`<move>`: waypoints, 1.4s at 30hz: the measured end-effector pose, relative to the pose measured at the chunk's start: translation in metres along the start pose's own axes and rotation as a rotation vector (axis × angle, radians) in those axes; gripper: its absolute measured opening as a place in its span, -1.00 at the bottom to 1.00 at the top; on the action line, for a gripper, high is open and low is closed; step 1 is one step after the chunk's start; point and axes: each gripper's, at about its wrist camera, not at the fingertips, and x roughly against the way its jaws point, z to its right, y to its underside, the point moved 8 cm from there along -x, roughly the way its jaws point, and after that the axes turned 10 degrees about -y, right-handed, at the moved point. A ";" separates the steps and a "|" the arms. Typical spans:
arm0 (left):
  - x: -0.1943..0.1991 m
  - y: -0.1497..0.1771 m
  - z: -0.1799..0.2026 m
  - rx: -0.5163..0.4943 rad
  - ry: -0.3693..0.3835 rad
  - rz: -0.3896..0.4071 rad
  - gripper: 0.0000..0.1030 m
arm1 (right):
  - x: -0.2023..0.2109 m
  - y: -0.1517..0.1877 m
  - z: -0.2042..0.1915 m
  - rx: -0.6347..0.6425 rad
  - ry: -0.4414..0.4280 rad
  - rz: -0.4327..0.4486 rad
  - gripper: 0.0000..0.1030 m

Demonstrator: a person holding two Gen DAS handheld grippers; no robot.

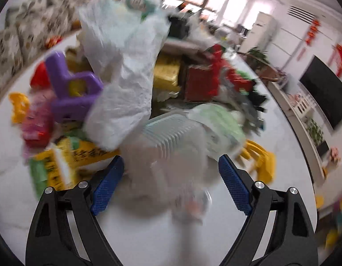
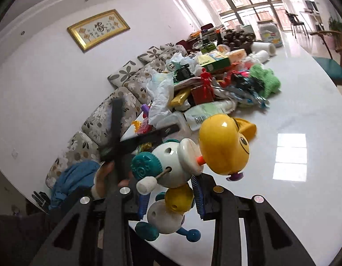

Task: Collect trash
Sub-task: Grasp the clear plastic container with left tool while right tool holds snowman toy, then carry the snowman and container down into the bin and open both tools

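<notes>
A: Trash sits in a heap (image 2: 206, 88) at mid-frame of the right view, on the white table (image 2: 304, 102): wrappers, boxes, a crumpled white bag (image 1: 124, 82), all mixed with toys.

B: And the left gripper (image 1: 171, 179)?

A: Its jaws stand wide apart at the bottom of the left view, holding nothing. Just beyond the blue pads (image 1: 106, 188) lies a stack of clear lids (image 1: 171, 130), with the white bag rising above it at upper centre. That frame is blurred, so I can't say whether the pads touch anything.

B: The right gripper (image 2: 171, 197)?

A: Clamped on a toy (image 2: 182, 177), a white and yellow beaded figure with a big yellow head, at lower centre of the right view. The toy hangs above the table edge, near side of the heap.

B: So which step is this?

A: I'd judge sorting: the toy is lifted out of the way while the left lines up on a piece of rubbish, likely the bag or the lids.

B: Next move?

A: Push the left jaws forward around one piece only, then close. The bag is limp and will bunch; the purple toy (image 1: 71, 88) at left of it could get dragged along.
</notes>
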 end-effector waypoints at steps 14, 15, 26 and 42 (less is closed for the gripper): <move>0.209 0.076 -0.009 -0.255 0.066 0.442 0.27 | -0.008 0.036 -0.053 0.122 -0.079 0.032 -0.36; 0.220 0.084 -0.009 -0.277 0.062 0.462 0.28 | -0.006 0.040 -0.062 0.140 -0.087 0.031 -0.36; 0.226 0.225 -0.050 -0.387 0.056 0.282 0.30 | -0.020 0.126 -0.090 0.200 -0.120 -0.158 -0.36; 0.007 0.366 -0.105 -0.380 -0.001 -0.507 0.61 | -0.154 0.323 0.066 -0.142 0.074 -0.844 0.20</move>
